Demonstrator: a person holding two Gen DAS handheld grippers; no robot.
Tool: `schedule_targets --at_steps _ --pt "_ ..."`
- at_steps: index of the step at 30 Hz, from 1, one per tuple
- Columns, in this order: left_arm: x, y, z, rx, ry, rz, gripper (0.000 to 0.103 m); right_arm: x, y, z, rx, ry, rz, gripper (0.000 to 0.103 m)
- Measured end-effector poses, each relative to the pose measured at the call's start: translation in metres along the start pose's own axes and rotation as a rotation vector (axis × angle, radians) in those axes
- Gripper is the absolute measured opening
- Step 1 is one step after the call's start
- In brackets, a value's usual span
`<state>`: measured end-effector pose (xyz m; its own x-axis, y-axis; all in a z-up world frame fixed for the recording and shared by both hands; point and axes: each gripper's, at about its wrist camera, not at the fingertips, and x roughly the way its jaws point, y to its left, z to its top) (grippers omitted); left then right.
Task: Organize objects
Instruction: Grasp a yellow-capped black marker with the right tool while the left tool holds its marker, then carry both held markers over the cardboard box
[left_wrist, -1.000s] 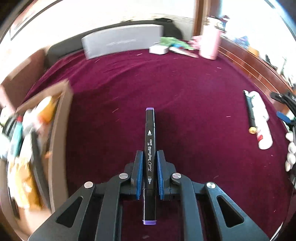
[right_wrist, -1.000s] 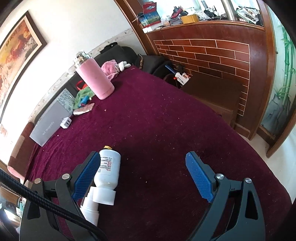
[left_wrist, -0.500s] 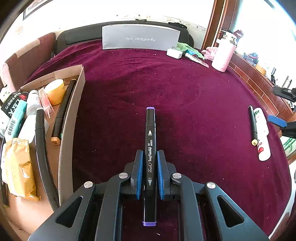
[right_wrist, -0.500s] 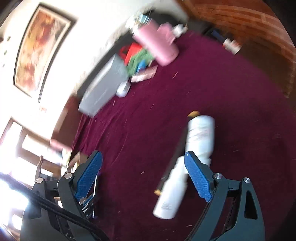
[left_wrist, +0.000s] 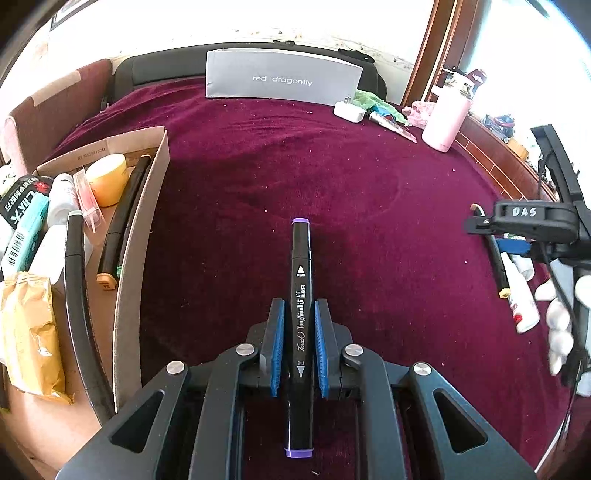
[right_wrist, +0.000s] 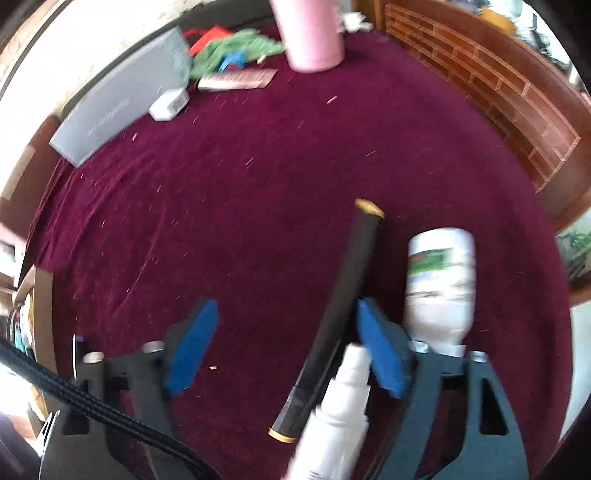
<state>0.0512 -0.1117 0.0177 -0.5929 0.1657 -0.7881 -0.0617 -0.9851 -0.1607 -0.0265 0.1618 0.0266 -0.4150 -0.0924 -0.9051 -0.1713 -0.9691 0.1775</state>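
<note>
My left gripper (left_wrist: 299, 304) is shut on a black art marker with purple caps (left_wrist: 302, 280), held over the maroon cloth (left_wrist: 258, 192). My right gripper (right_wrist: 286, 332) hangs low over the cloth with its jaws closing. A black marker with yellow ends (right_wrist: 347, 295) lies between them, close beside the right blue pad (right_wrist: 376, 347); the left pad stands well clear. A white tube (right_wrist: 340, 417) lies under the right finger. A white bottle (right_wrist: 439, 280) lies just outside that finger. In the left wrist view the right gripper (left_wrist: 532, 221) shows at the right edge over these items.
An open cardboard box (left_wrist: 140, 236) at the left holds several items, among them markers, a yellow tape roll and a gold packet. At the far edge stand a grey box (left_wrist: 284, 79), a white charger (left_wrist: 347, 110), a green cloth (left_wrist: 373, 101) and a pink bottle (left_wrist: 445, 122).
The right gripper swung across and came over the yellow-ended marker and white tube, and its jaws narrowed. The left gripper kept the purple marker while its view turned toward the box.
</note>
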Motion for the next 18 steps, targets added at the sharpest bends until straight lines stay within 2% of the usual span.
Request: schedule_targets --at_steps 1,3,8,11,13,15,18 --pt "0.000 0.001 0.000 -0.002 0.000 -0.002 0.012 0.001 0.010 -0.002 -0.041 0.010 0.017 0.068" --pt "0.000 0.001 -0.001 -0.005 -0.001 -0.006 0.013 0.002 0.026 -0.008 -0.115 0.005 0.000 0.056" --pt "0.000 0.000 -0.001 -0.003 -0.001 -0.011 0.014 -0.003 0.066 -0.033 -0.268 -0.034 -0.068 0.020" --pt "0.000 0.000 -0.001 0.002 -0.001 -0.009 0.015 -0.005 0.080 -0.041 -0.310 -0.076 -0.098 0.013" --pt "0.000 0.000 -0.001 0.005 0.000 -0.013 0.017 -0.004 0.085 -0.042 -0.316 -0.094 -0.115 0.013" --pt "0.000 -0.003 -0.001 0.022 0.001 -0.023 0.026 -0.003 0.088 -0.038 -0.312 -0.106 -0.126 0.013" --pt "0.001 -0.012 -0.001 0.052 0.003 -0.017 0.033 -0.001 0.093 -0.036 -0.316 -0.120 -0.145 0.013"
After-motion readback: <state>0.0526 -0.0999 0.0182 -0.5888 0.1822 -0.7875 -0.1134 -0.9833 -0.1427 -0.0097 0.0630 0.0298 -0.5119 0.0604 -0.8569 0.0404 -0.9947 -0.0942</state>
